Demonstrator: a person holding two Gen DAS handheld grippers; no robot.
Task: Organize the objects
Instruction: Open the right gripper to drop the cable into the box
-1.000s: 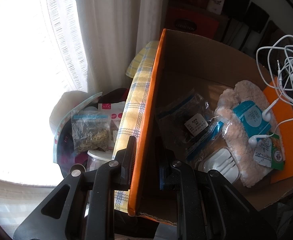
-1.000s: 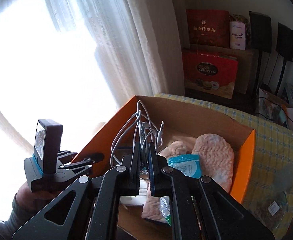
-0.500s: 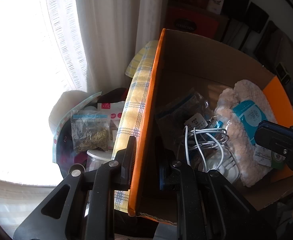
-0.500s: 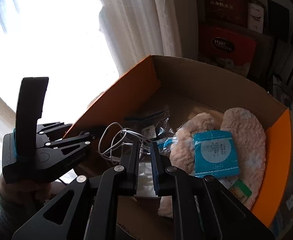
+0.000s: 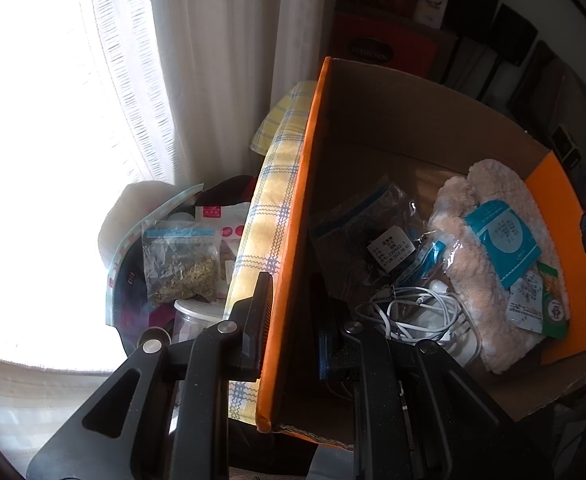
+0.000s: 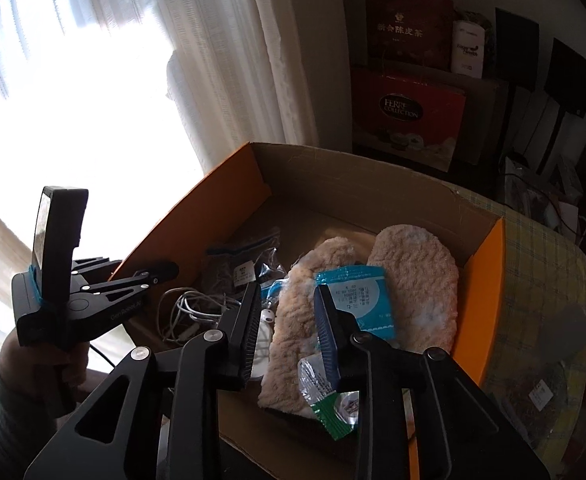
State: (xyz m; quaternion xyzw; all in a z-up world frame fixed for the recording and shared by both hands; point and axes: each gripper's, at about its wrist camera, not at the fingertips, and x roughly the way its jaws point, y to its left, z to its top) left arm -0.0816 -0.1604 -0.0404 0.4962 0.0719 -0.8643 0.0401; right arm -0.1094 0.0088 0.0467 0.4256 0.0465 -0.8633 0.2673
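Observation:
A tangle of white earphones (image 5: pixel 417 312) (image 6: pixel 193 312) lies loose in the cardboard box (image 5: pixel 373 120) (image 6: pixel 353 184), beside a dark zip bag (image 5: pixel 365 236) and on a white case (image 5: pixel 463 346). A pair of fluffy beige slippers (image 6: pixel 413 280) fills the box's right half, with a blue packet (image 6: pixel 357 300) on top. My right gripper (image 6: pixel 287 292) hovers over the slippers; its jaws are opening and nothing is between them. My left gripper (image 5: pixel 291 320) is shut on the box's orange side wall (image 5: pixel 293 240). It also shows in the right wrist view (image 6: pixel 161 270).
The box sits on a yellow plaid cloth (image 5: pixel 261 220) (image 6: pixel 541 280). A zip bag of dried herbs (image 5: pixel 181 268) and other packets lie left of it by the white curtain (image 5: pixel 221 60). Red gift boxes (image 6: pixel 409 112) stand behind. Another clear bag (image 6: pixel 541 396) rests on the cloth at right.
My right gripper came down into the box with the earphones, let them go, and rose back with its jaws apart. The earphones now lie in the box. My left gripper stayed clamped.

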